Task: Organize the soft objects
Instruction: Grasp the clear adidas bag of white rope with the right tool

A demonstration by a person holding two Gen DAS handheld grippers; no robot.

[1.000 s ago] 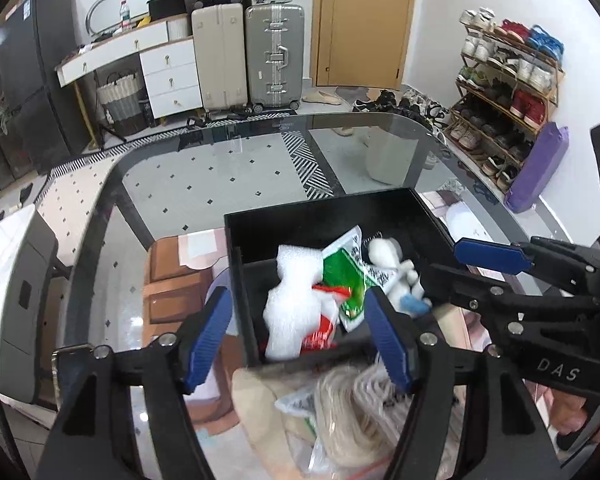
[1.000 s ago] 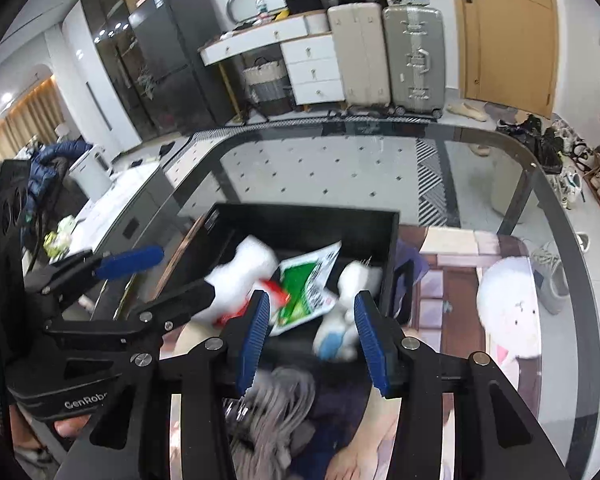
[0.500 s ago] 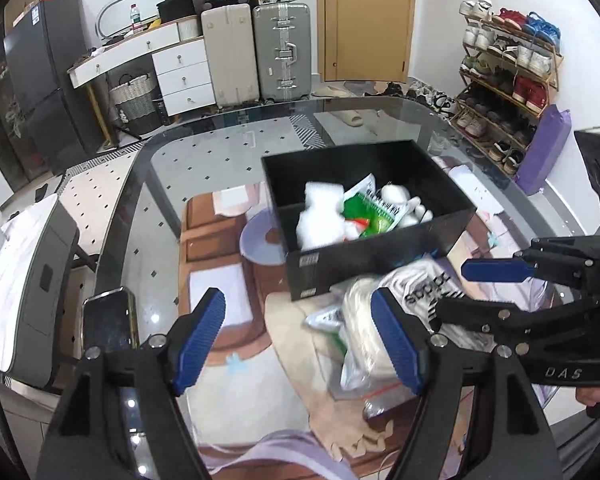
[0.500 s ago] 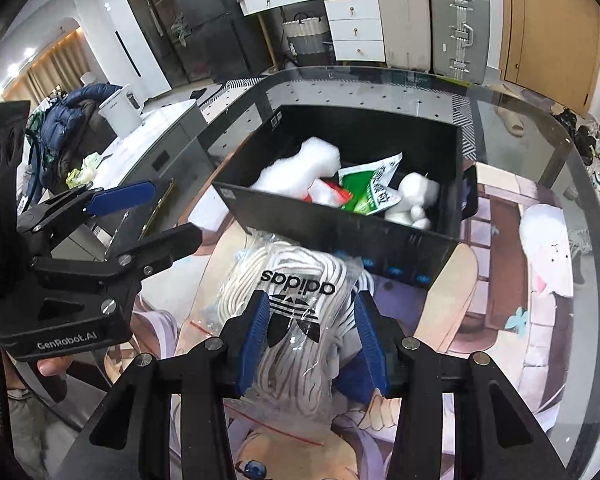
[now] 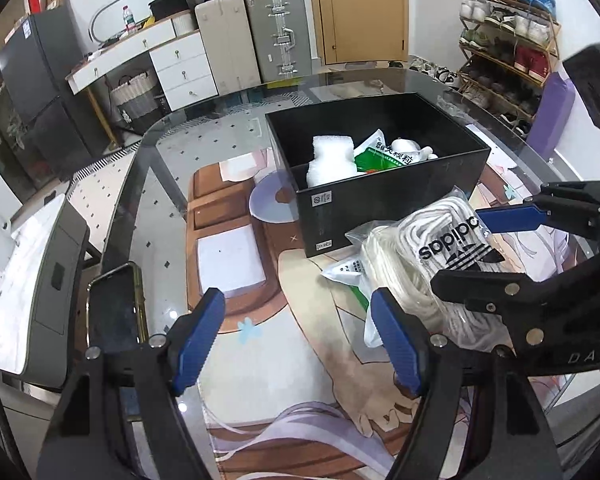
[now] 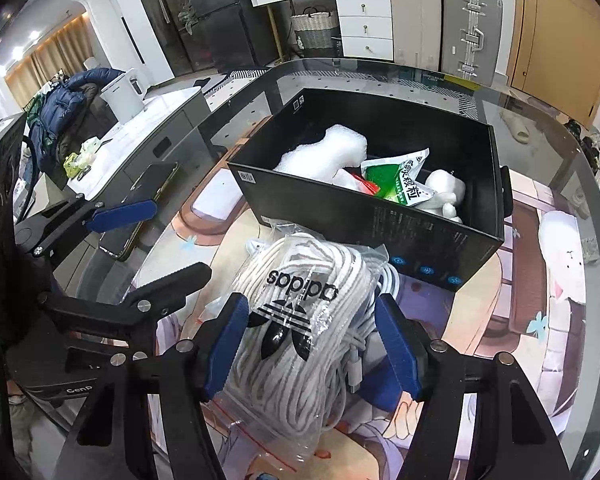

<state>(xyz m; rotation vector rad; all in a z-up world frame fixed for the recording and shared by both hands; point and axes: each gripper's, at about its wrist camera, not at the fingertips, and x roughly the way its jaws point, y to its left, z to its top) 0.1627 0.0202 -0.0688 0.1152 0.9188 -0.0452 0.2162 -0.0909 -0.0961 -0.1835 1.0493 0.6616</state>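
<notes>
While the adidas bag (image 6: 300, 320) lay beside the black box (image 6: 380, 216), we had the right gripper (image 6: 312, 344) spread around it and the left gripper (image 5: 296, 336) spread, empty.

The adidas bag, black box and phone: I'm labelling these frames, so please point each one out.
adidas bag (image 6: 296, 304): right wrist view, on the printed logo.
black box (image 5: 380, 204): left wrist view, on its near outer wall.
phone (image 5: 114, 312): left wrist view, on its dark screen.
</notes>
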